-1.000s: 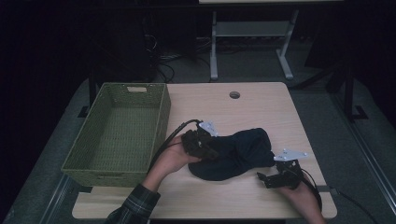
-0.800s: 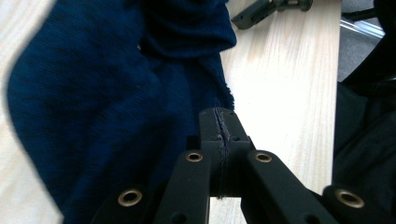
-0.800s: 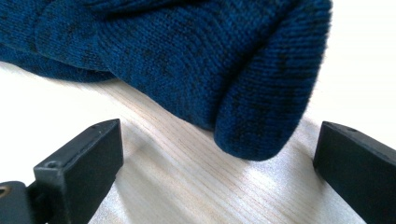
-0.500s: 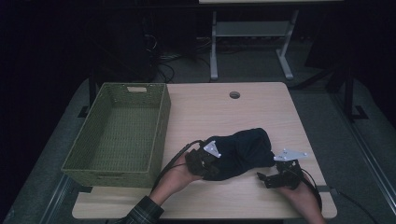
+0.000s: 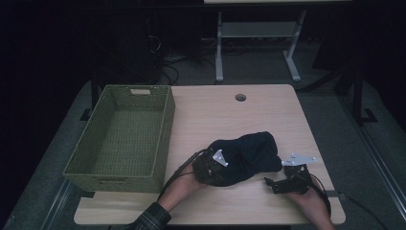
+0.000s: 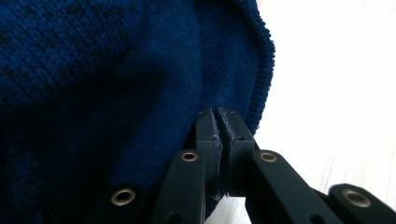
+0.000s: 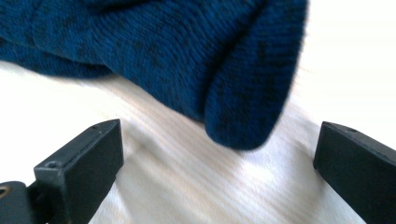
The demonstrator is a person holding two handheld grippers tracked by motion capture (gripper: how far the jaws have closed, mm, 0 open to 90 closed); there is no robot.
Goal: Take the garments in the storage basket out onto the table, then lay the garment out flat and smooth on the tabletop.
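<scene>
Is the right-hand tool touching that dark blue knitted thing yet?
Apart. In the right gripper view the right gripper has its jaws wide open, with bare table between them and the blue knitted garment lying just beyond their tips.

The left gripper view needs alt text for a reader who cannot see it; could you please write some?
The left hand-held gripper, its two black jaws shut together, presses against a dark blue knitted garment. The garment's ribbed edge curves beside the jaws, with the pale wooden table beyond it.
</scene>
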